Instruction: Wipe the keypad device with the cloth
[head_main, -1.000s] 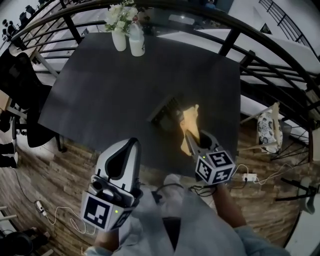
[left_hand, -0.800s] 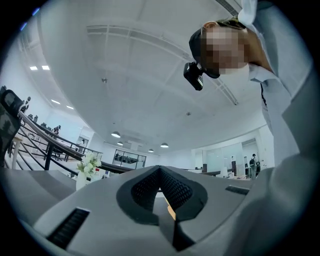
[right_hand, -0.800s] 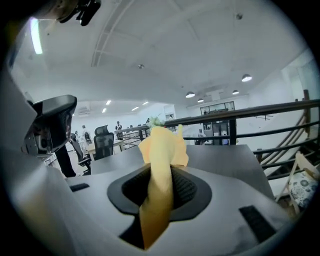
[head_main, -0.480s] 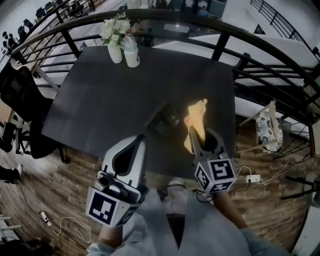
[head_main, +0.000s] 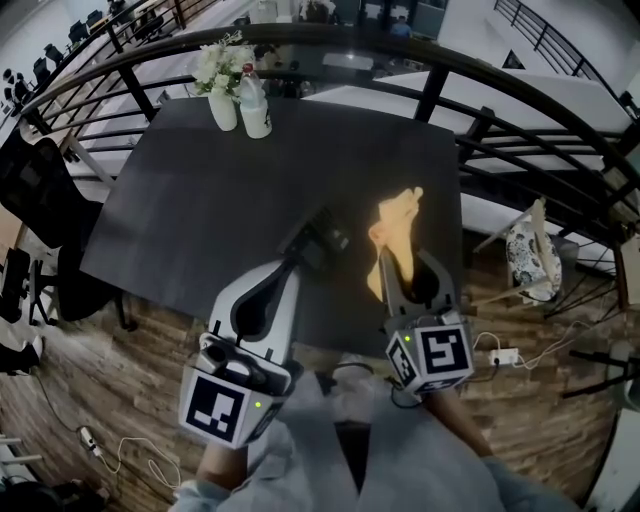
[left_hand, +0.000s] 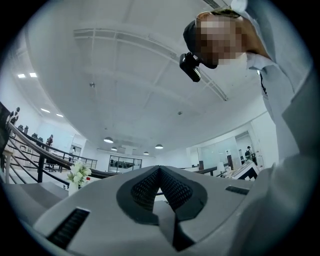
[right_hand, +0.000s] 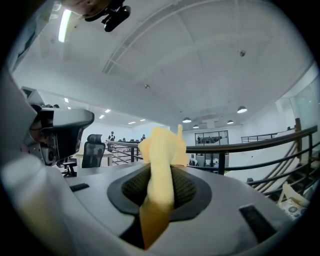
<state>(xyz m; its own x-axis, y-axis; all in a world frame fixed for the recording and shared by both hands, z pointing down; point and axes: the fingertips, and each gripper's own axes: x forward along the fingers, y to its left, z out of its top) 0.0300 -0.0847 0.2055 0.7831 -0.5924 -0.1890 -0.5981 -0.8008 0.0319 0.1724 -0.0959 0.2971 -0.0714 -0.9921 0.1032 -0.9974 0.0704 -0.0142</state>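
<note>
The dark keypad device (head_main: 318, 238) lies on the black table (head_main: 200, 200) near its front edge. My right gripper (head_main: 384, 262) is shut on a yellow cloth (head_main: 397, 232), which stands up out of the jaws just right of the device. In the right gripper view the cloth (right_hand: 162, 160) fills the closed jaws of that gripper (right_hand: 164, 175). My left gripper (head_main: 289, 268) is shut and holds nothing, its tip right at the device's near left side. In the left gripper view the left gripper (left_hand: 160, 170) points up at the ceiling.
A white vase of flowers (head_main: 221, 85) and a white bottle (head_main: 255, 103) stand at the table's far edge. A black railing (head_main: 470, 130) curves round the back and right. An office chair (head_main: 40, 170) is on the left, a bag (head_main: 528, 258) on the floor at the right.
Both grippers have come forward over the table's front edge. The left gripper's tip is now at the keypad device. The cloth stays clamped in the right gripper.
</note>
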